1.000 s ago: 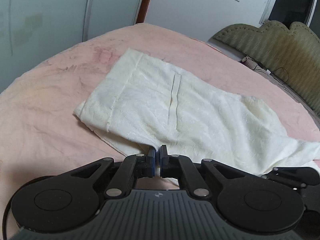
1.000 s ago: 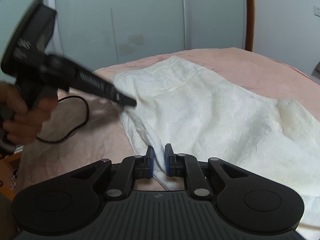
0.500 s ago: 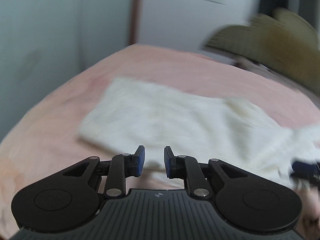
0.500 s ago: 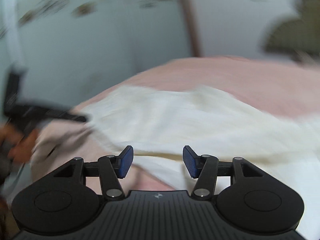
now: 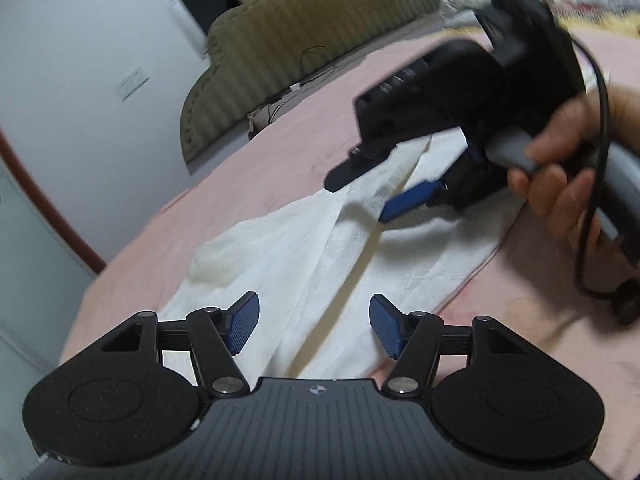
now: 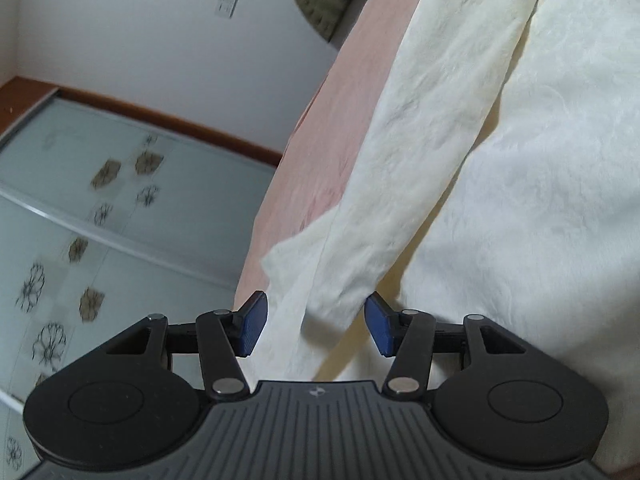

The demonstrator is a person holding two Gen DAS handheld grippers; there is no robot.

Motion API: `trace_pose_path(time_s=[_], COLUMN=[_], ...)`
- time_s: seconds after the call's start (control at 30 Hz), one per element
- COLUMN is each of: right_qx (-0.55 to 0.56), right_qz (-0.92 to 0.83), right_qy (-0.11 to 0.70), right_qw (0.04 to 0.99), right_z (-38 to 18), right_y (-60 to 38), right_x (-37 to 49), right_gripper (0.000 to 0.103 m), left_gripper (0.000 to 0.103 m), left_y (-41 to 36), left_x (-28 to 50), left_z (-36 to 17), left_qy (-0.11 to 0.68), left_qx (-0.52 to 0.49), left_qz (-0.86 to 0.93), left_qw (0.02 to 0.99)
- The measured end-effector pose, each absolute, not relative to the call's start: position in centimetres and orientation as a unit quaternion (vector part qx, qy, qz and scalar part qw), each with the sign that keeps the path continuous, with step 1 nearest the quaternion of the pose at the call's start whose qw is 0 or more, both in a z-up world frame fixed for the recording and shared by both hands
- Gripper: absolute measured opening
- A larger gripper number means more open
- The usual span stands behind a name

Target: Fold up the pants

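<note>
Pants, cream, soft and limp on the bed, want pinching at a folded edge; my left tool is opening and my right tool closing slightly, both gaping unpressed over cloth.

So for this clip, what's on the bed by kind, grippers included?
Pants: 1, white, on the pink bedspread
Grippers: 2, left gripper opening, right gripper closing, nothing pinched
Total: 3

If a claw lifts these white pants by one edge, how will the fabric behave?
The white pants would probably droop: they lie in soft creases and folds. They look thin, so likely light. On the pink bedspread, pushing would probably bunch them rather than slide them.
</note>
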State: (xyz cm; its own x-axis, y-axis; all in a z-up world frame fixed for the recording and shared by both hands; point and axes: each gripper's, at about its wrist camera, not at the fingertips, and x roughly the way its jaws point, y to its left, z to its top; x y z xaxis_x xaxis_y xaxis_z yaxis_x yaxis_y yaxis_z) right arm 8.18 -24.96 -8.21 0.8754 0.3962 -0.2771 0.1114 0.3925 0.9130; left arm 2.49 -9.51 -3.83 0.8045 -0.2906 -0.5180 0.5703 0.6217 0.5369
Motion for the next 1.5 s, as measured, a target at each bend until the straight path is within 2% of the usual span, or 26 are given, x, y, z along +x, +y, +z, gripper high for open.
trace_pose_path(time_s=[0.03,0.1,0.17,0.2,0.27,0.3,0.37,0.43,0.63,0.8,0.87,0.9,0.93,0.97,1.0,1.07,1.37,1.4,1.43,1.5], right_qx=[0.541,0.537,0.54,0.542,0.541,0.542,0.542,0.541,0.514,0.505,0.501,0.498,0.5,0.506,0.513,0.525,0.582,0.584,0.589,0.597], right_qz=[0.081,0.07,0.063,0.062,0.06,0.061,0.066,0.072,0.083,0.059,0.046,0.037,0.027,0.017,0.009,-0.018,-0.117,-0.128,-0.132,-0.123], right_qy=[0.228,0.224,0.216,0.21,0.199,0.194,0.182,0.175,0.196,0.26,0.254,0.245,0.235,0.226,0.217,0.188,0.104,0.106,0.104,0.092], right_qw=[0.806,0.81,0.811,0.812,0.815,0.815,0.818,0.82,0.831,0.821,0.826,0.831,0.833,0.832,0.83,0.83,0.798,0.795,0.79,0.787], right_z=[-8.1,-8.3,-8.4,-8.4,-8.2,-8.1,-7.6,-7.0,-5.8,-6.7,-6.7,-6.7,-6.7,-6.7,-6.8,-6.8,-7.6,-7.6,-7.6,-7.3], right_y=[-24.9,-24.3,-24.5,-24.9,-25.2,-25.3,-26.5,-26.8,-26.4,-26.8,-27.4,-27.9,-28.5,-29.2,-30.1,-31.8,-39.3,-39.9,-40.2,-40.7], right_x=[8.2,8.1,7.8,7.7,6.9,6.5,5.5,4.4,0.5,-0.4,-1.1,-1.5,-2.0,-2.2,-2.4,-3.0,-3.4,-3.3,-3.3,-3.1], right_gripper=[0.047,0.026,0.017,0.013,0.011,0.01,0.01,0.01,0.01,0.014,0.014,0.015,0.017,0.026,0.043,0.065,0.067,0.067,0.068,0.073], left_gripper=[0.063,0.054,0.037,0.035,0.023,0.022,0.013,0.01,0.008,0.01,0.02,0.02,0.025,0.033,0.037,0.042,0.041,0.039,0.027,0.017], left_y=[-9.7,-10.1,-10.2,-10.2,-10.1,-10.0,-10.0,-9.4,-7.8,-7.7,-8.0,-8.3,-8.7,-9.1,-9.6,-10.8,-15.0,-15.3,-15.6,-15.9], left_x=[3.0,3.9,4.8,5.0,4.4,3.9,2.8,1.7,-0.4,-0.4,-0.3,-0.3,-0.3,-0.2,-0.2,-0.3,0.6,0.9,1.0,1.2], left_z=[-4.3,-5.5,-6.0,-6.1,-6.1,-6.1,-5.9,-5.6,-5.5,-6.6,-6.4,-6.4,-6.3,-6.2,-6.3,-6.6,-8.2,-8.2,-8.2,-8.3], left_qy=[0.189,0.188,0.201,0.206,0.207,0.204,0.189,0.185,0.193,0.201,0.191,0.185,0.179,0.172,0.165,0.152,0.141,0.144,0.148,0.16], left_qx=[0.367,0.375,0.371,0.364,0.356,0.358,0.363,0.351,0.349,0.35,0.349,0.351,0.356,0.361,0.368,0.386,0.407,0.405,0.402,0.393], left_qz=[-0.242,-0.223,-0.213,-0.214,-0.224,-0.228,-0.235,-0.253,-0.283,-0.281,-0.27,-0.269,-0.268,-0.27,-0.273,-0.278,-0.279,-0.277,-0.277,-0.28], left_qw=[0.878,0.88,0.881,0.883,0.883,0.883,0.882,0.882,0.872,0.871,0.877,0.878,0.877,0.876,0.873,0.866,0.858,0.859,0.86,0.861])
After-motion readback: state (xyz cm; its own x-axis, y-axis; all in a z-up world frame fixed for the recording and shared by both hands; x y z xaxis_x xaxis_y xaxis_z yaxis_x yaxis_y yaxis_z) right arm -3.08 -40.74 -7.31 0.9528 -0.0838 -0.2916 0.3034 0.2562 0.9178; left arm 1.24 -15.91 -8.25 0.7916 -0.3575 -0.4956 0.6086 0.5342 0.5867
